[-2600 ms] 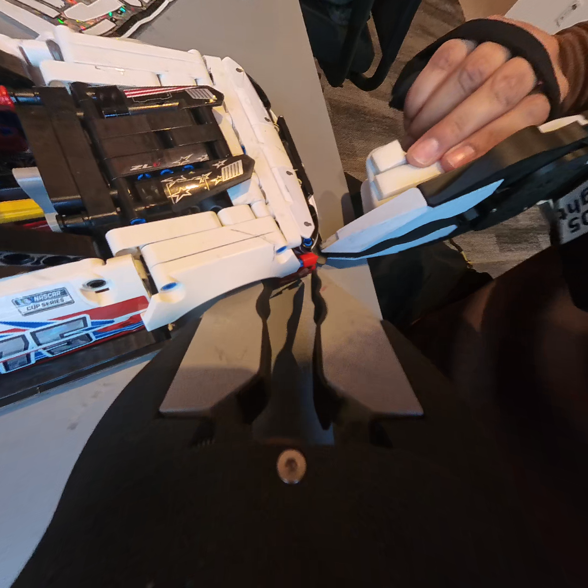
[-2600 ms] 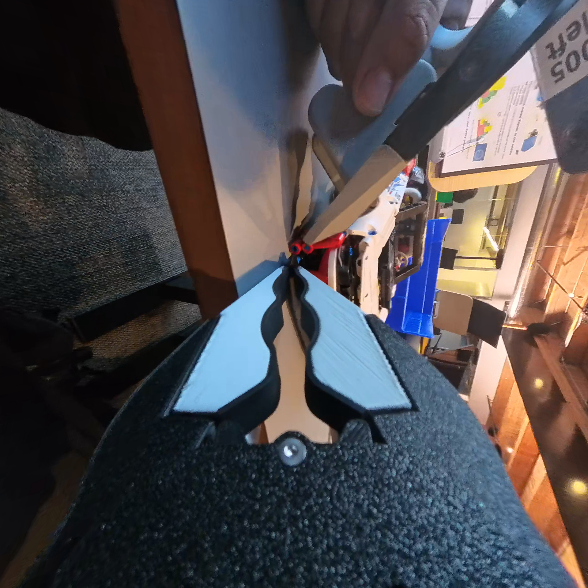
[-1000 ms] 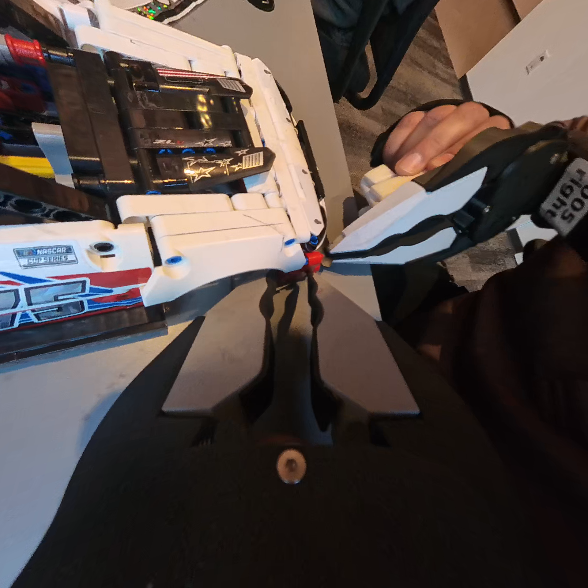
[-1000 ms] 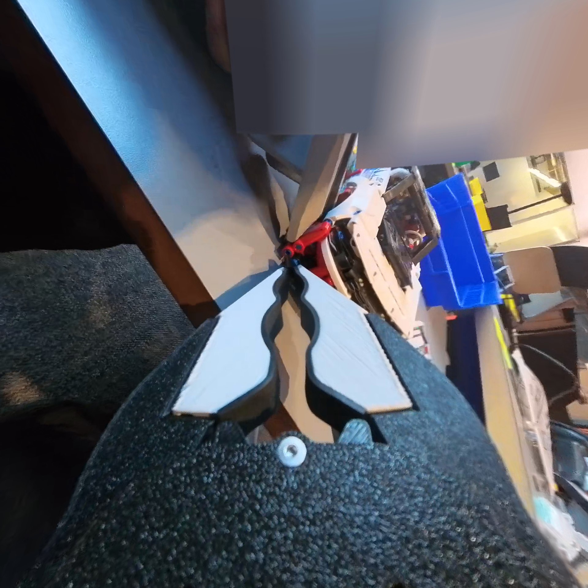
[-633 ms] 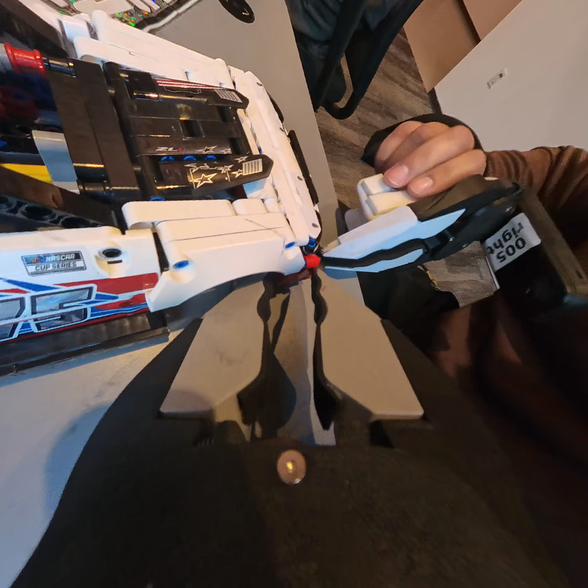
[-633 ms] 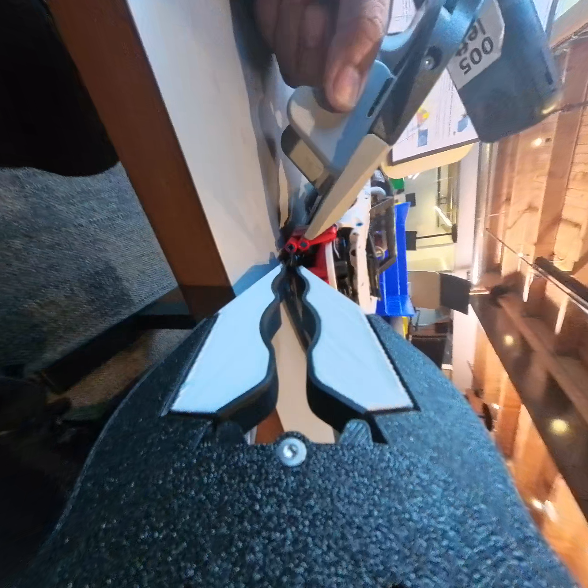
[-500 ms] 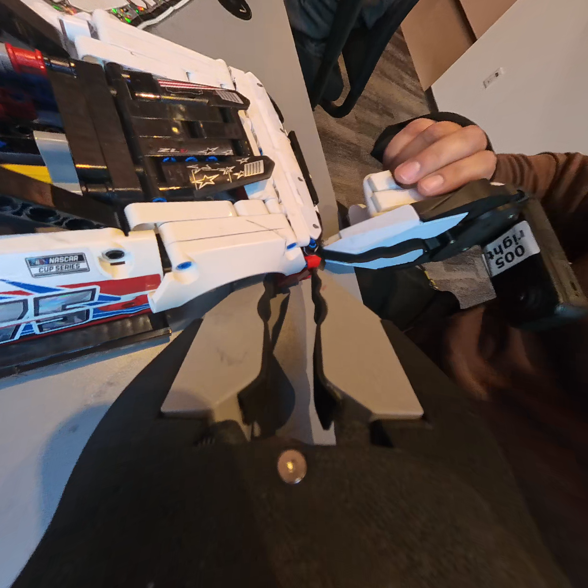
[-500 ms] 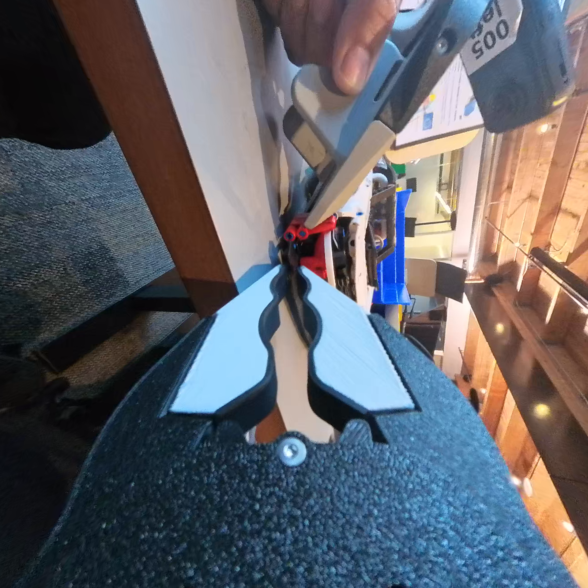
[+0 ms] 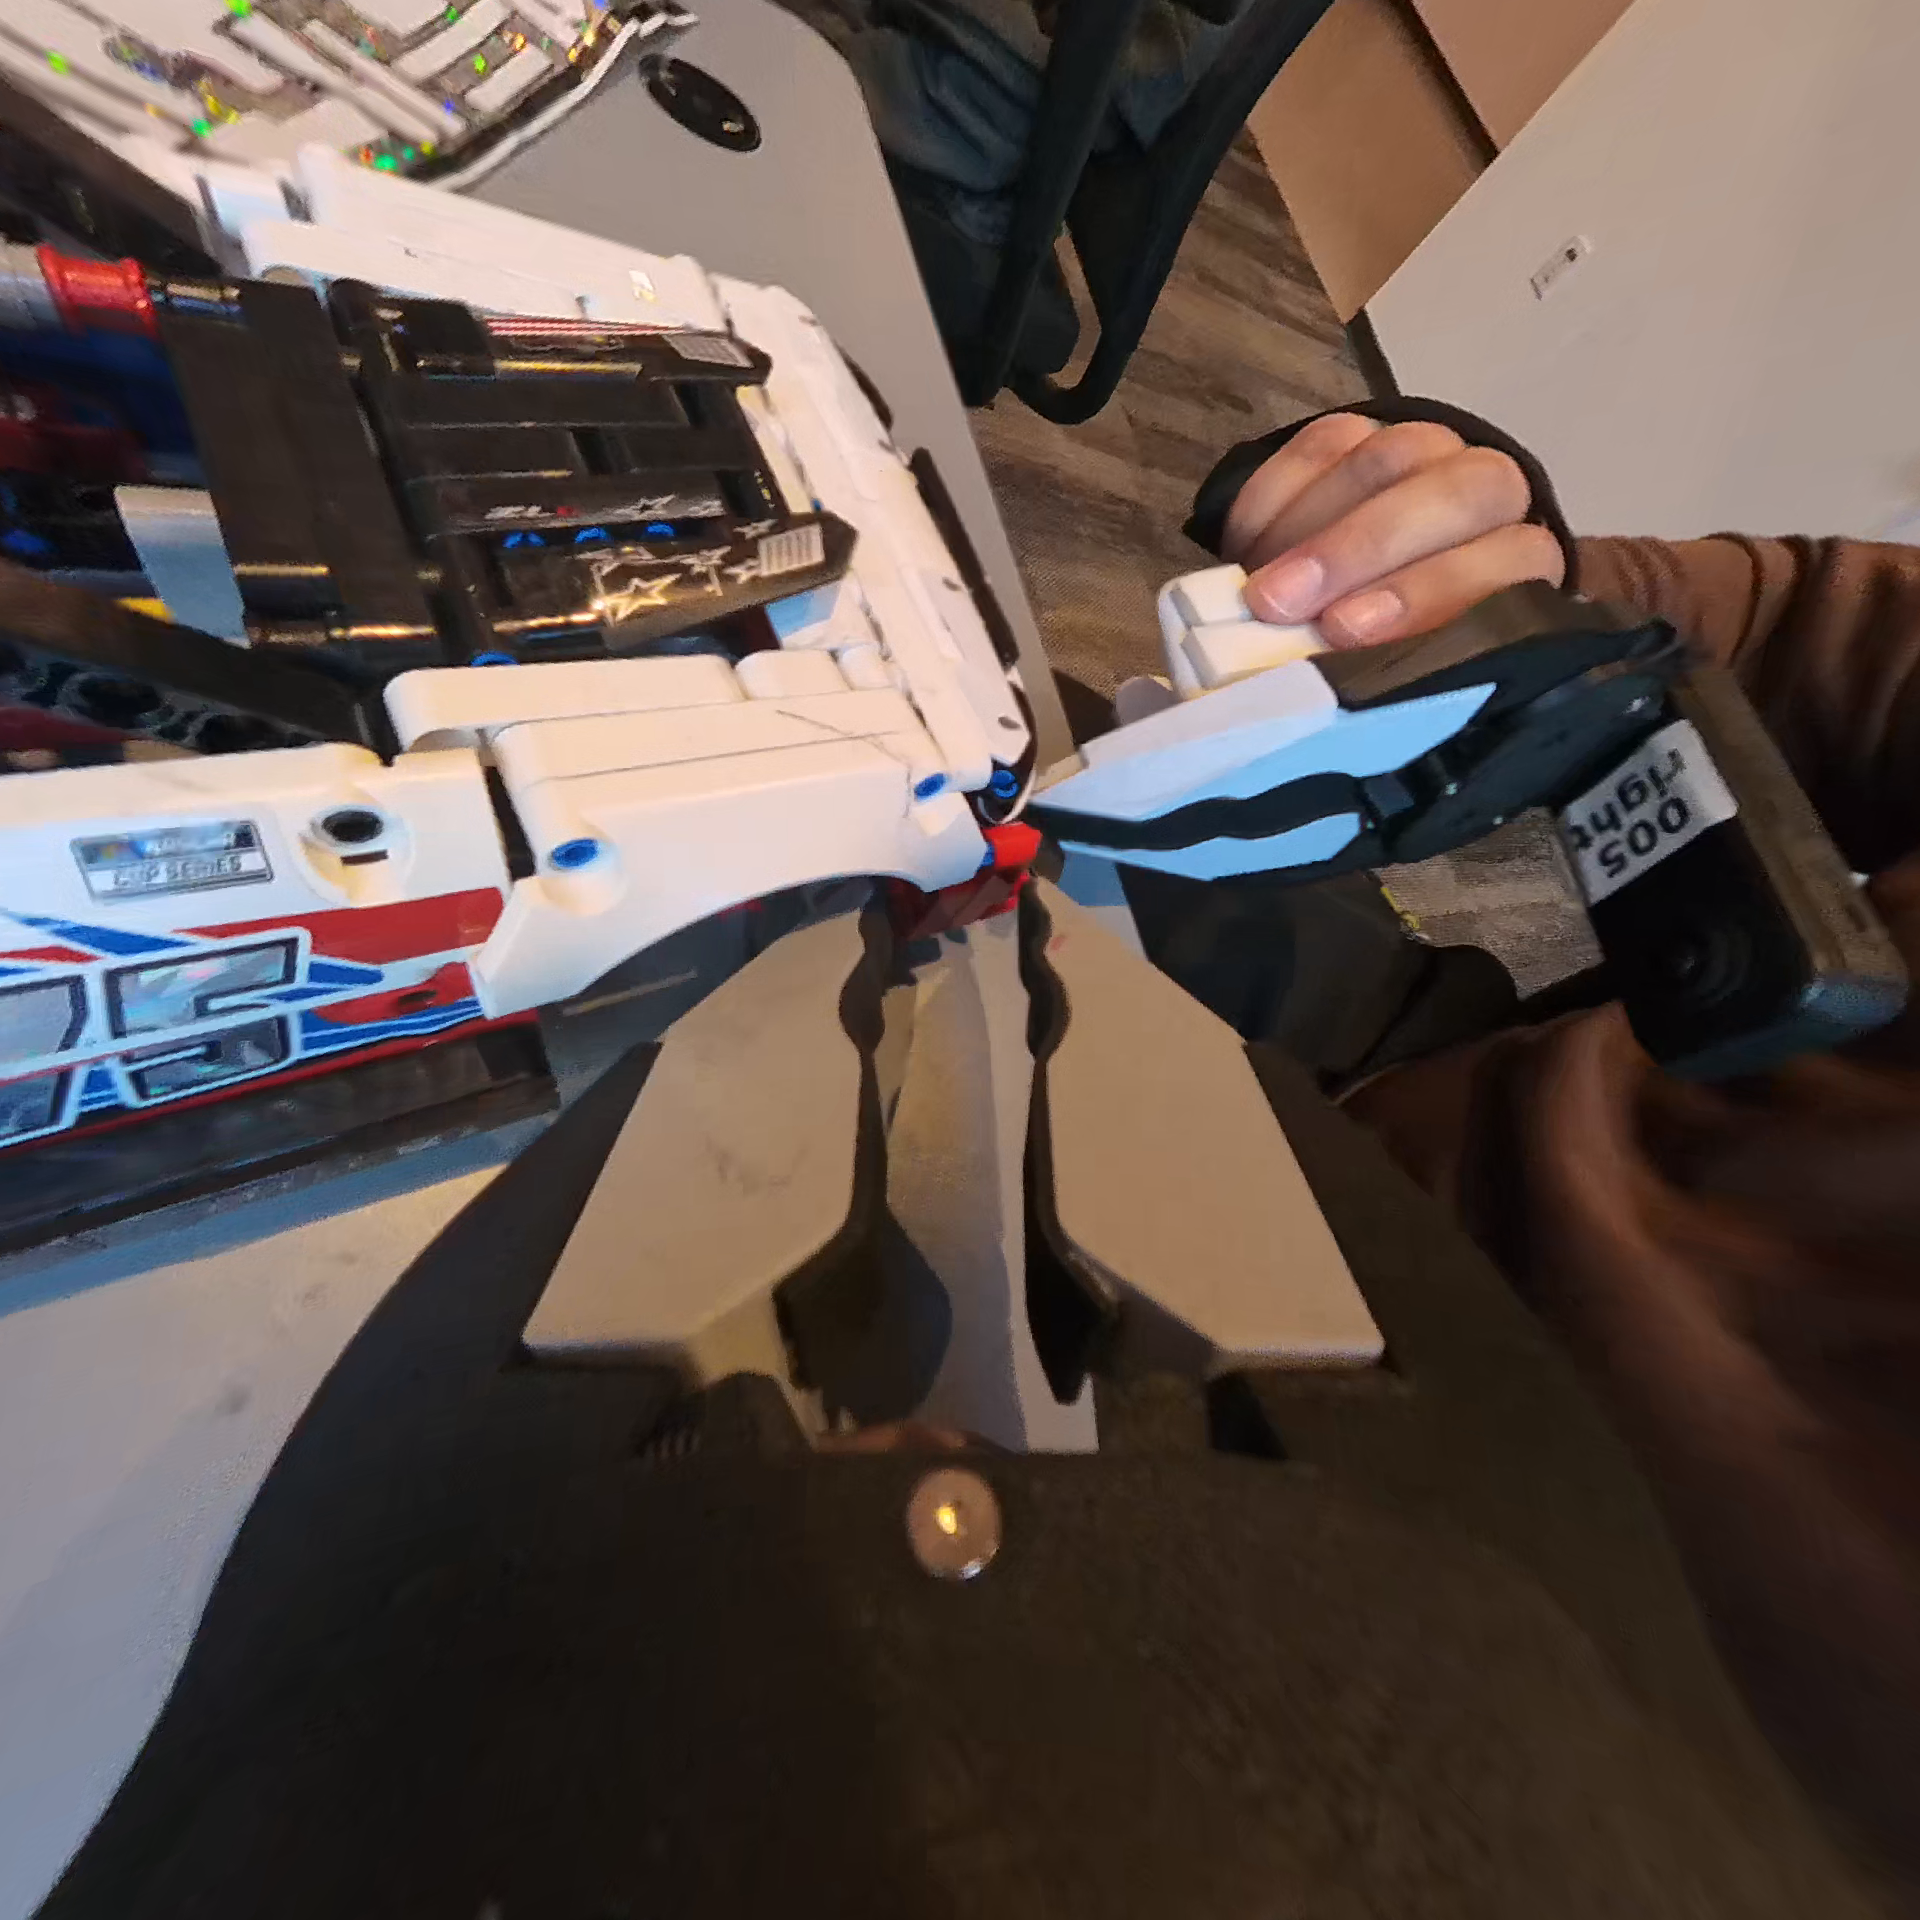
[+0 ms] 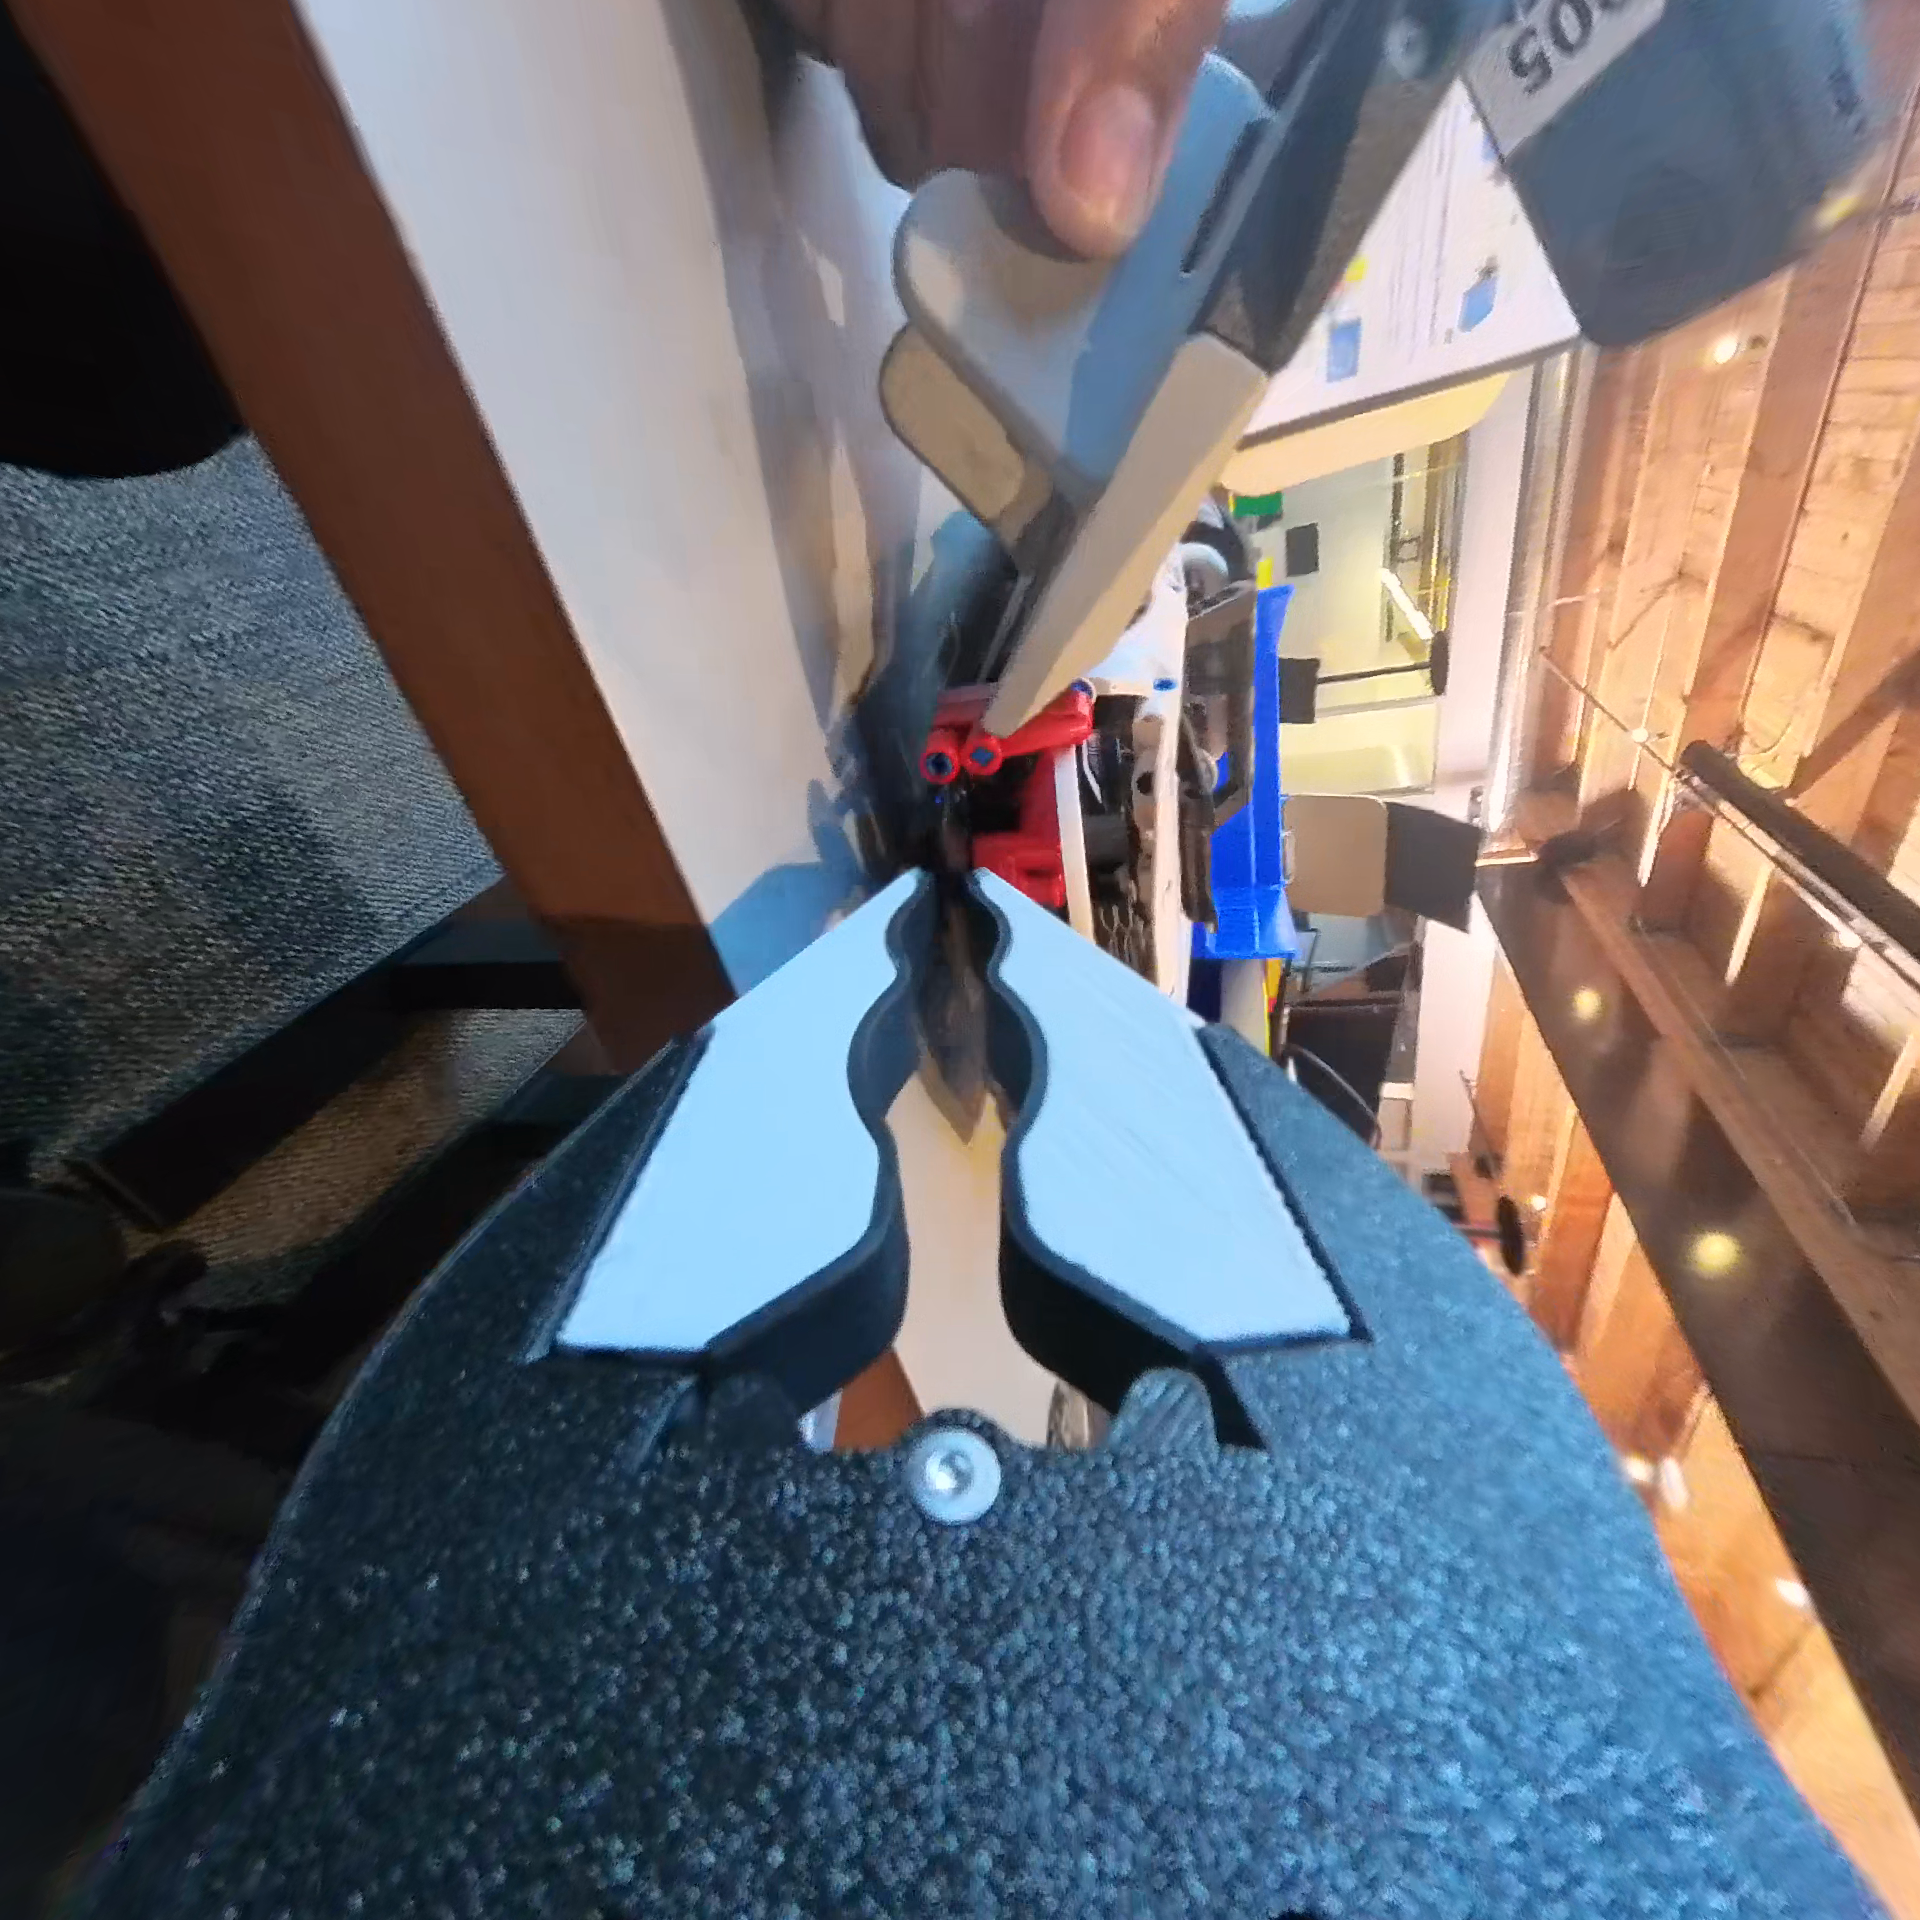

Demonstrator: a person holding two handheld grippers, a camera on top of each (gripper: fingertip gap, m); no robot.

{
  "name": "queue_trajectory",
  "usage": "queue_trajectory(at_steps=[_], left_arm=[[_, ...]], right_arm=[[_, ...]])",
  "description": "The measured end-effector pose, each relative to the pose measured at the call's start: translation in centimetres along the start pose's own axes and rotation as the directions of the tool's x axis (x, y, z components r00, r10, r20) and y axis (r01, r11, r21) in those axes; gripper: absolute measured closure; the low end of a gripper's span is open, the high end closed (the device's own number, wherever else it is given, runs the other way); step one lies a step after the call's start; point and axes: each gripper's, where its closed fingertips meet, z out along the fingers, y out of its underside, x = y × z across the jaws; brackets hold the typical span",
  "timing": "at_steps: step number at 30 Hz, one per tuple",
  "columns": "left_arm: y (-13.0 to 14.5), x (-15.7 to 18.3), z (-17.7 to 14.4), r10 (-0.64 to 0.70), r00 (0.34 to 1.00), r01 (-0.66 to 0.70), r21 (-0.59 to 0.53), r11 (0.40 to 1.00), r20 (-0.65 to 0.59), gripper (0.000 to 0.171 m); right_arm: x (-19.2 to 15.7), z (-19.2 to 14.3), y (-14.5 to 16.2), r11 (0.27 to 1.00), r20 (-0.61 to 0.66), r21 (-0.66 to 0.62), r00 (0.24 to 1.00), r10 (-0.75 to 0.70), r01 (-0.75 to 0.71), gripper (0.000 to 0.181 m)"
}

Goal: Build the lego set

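The white Lego race car (image 9: 665, 769) with a black hood lies on the grey table (image 9: 156, 1455), its front corner at the table edge. My left gripper (image 9: 951, 914) is shut on the red part (image 9: 1003, 847) at that corner. In the right wrist view it comes in from above, and one of its fingertips (image 10: 1049, 665) rests on the red part (image 10: 1039, 732), which carries blue pins. My right gripper (image 10: 945, 883) is shut on a thin black piece (image 10: 956, 1018), tips just below the red part. It comes in from the right in the left wrist view (image 9: 1044, 821).
A shiny sticker sheet (image 9: 364, 83) lies behind the car. Beyond the table edge are a black chair (image 9: 1049, 208) and a cardboard box (image 9: 1403, 135). The right wrist view shows the table's wooden edge (image 10: 364, 468), a blue bin (image 10: 1247, 790) and a printed sheet (image 10: 1434, 260). Less than 4 cm separates the two grippers' tips.
Both grippers have stayed at the car's red front corner. The right gripper has rolled and swung about while keeping its tips there. The left gripper's hold is unchanged.
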Motion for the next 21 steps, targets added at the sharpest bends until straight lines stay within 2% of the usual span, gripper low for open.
queue_trajectory(at_steps=[3,6,9,11,16,21], left_arm=[[-0.7,1.1,-0.6,0.078,0.997,-0.077,0.064,0.995,-0.015,0.141],[-1.2,1.8,-1.2,0.232,0.971,-0.237,0.099,0.966,0.057,0.139],[-1.6,1.6,-1.4,0.413,0.886,-0.438,0.086,0.895,0.211,0.145],[-1.7,1.1,-1.4,0.482,0.827,-0.518,0.06,0.853,0.289,0.146],[-1.2,0.1,-1.0,0.482,0.82,-0.504,-0.009,0.864,0.308,0.146],[-1.1,-0.4,-1.0,0.415,0.859,-0.433,-0.009,0.901,0.299,0.147]], right_arm=[[1.4,-0.6,-0.5,0.999,-0.023,0.003,0.999,0.037,-0.037,0.178],[2.8,-1.1,-1.2,0.998,-0.05,0.012,0.997,0.064,-0.064,0.179],[3.5,-1.2,-1.8,0.998,-0.068,0.02,0.996,0.065,-0.064,0.181],[3.2,-0.8,-1.6,0.998,-0.069,0.021,0.996,0.061,-0.06,0.181],[2.3,-0.1,-1.3,0.999,-0.072,0.008,0.996,0.054,-0.054,0.181],[2.0,0.4,-1.2,0.999,-0.114,0.024,0.993,0.031,-0.028,0.181]])
